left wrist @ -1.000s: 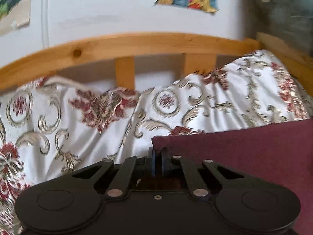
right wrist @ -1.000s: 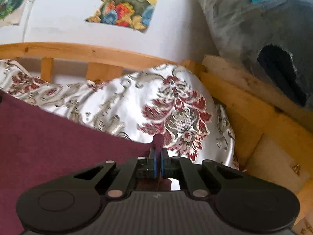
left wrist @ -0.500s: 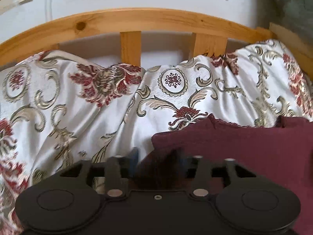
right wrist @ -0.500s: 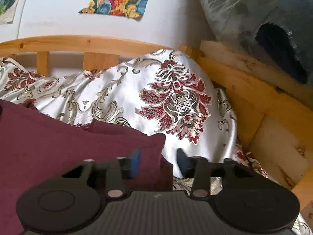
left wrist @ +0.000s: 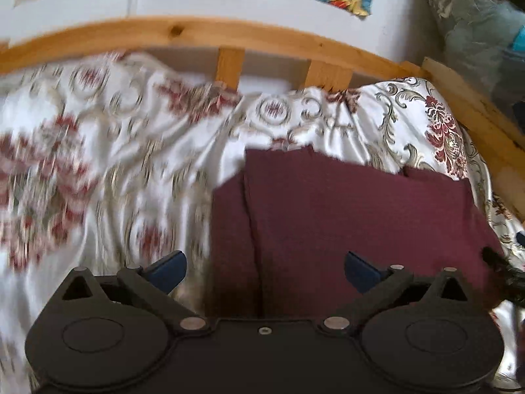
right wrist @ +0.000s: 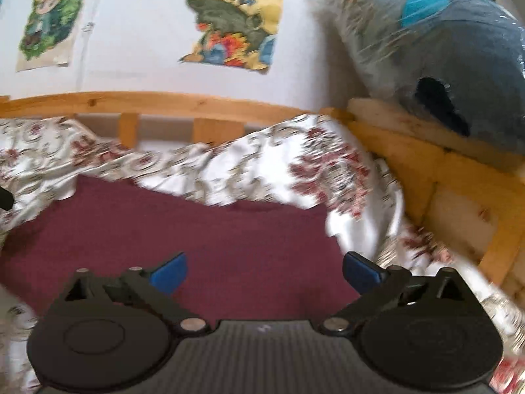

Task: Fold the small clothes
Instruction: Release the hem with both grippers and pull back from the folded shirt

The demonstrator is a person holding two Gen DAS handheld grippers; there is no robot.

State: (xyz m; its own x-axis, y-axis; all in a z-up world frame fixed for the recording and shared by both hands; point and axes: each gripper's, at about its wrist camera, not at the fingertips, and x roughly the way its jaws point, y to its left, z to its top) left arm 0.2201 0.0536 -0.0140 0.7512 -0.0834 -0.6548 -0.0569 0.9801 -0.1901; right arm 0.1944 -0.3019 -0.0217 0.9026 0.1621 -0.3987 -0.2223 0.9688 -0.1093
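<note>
A maroon knit garment (left wrist: 354, 210) lies folded flat on the floral satin bedspread (left wrist: 108, 170), with a folded edge running down its left side. My left gripper (left wrist: 264, 271) is open and empty, raised over the garment's near left part. The garment also shows in the right wrist view (right wrist: 210, 239). My right gripper (right wrist: 264, 271) is open and empty, raised over its near right part. Part of the right gripper shows at the right edge of the left wrist view (left wrist: 502, 266).
A curved wooden bed rail (left wrist: 203, 32) with slats runs along the far side, and wooden boards (right wrist: 436, 177) stand at the right. A plastic-wrapped blue-grey bundle (right wrist: 443, 52) sits above the boards. Posters (right wrist: 236, 16) hang on the white wall.
Both grippers were shut on the garment's far corners one second ago. They opened, let the cloth drop onto the bedspread, and have pulled back and up.
</note>
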